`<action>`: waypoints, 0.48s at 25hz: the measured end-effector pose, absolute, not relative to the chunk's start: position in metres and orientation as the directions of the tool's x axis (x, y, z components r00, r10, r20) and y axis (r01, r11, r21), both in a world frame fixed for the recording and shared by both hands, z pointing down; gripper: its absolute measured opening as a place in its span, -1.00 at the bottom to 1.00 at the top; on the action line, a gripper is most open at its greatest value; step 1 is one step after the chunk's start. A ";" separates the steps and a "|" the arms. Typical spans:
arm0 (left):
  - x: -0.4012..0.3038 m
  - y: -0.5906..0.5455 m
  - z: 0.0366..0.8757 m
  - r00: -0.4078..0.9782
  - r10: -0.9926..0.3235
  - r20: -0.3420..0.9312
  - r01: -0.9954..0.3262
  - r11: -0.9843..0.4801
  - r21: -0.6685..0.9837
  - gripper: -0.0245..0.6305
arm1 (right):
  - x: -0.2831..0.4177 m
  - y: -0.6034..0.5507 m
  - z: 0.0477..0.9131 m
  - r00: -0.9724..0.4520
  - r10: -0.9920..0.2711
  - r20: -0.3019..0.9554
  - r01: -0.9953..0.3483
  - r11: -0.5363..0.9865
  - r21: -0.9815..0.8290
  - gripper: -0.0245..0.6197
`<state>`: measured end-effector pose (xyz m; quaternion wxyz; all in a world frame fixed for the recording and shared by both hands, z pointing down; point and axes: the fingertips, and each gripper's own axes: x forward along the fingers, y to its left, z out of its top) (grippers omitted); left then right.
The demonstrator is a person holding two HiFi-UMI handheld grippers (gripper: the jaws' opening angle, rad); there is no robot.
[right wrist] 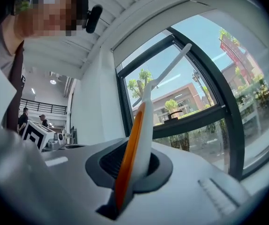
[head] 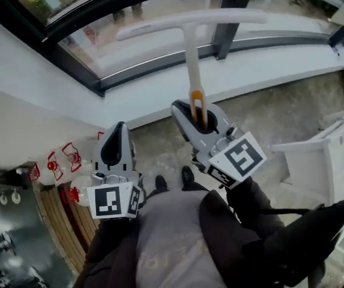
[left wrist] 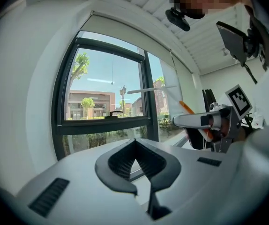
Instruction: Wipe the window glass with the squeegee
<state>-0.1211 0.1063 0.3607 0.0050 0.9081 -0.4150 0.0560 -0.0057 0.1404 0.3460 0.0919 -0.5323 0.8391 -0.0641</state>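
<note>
Head view: squeegee in right claw

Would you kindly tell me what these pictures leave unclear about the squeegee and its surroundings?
Head view: whether the squeegee blade touches the window glass; the steep look down shows neither gap nor contact.
Right gripper view: the handle's lower end, buried between the jaws of the right hand-held gripper.
Head view: the red shapes at left, too small to identify.
</note>
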 end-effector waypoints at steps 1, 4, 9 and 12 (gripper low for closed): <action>-0.119 0.108 0.360 0.650 -0.752 0.111 -0.752 -0.657 -0.045 -0.93 | -0.008 0.139 0.346 -0.416 -0.905 -0.088 -0.881 0.426 -0.205 -0.89; -0.107 0.114 0.363 0.670 -0.730 0.135 -0.731 -0.680 -0.051 -0.93 | -0.007 0.136 0.349 -0.400 -0.914 -0.070 -0.891 0.406 -0.202 -0.89; -0.091 0.128 0.363 0.718 -0.685 0.123 -0.687 -0.726 -0.029 -0.93 | -0.008 0.138 0.349 -0.370 -0.928 -0.048 -0.913 0.373 -0.168 -0.91; -0.095 0.134 0.365 0.742 -0.658 0.126 -0.662 -0.749 -0.011 -0.93 | -0.015 0.143 0.347 -0.344 -0.938 -0.033 -0.929 0.346 -0.130 -0.91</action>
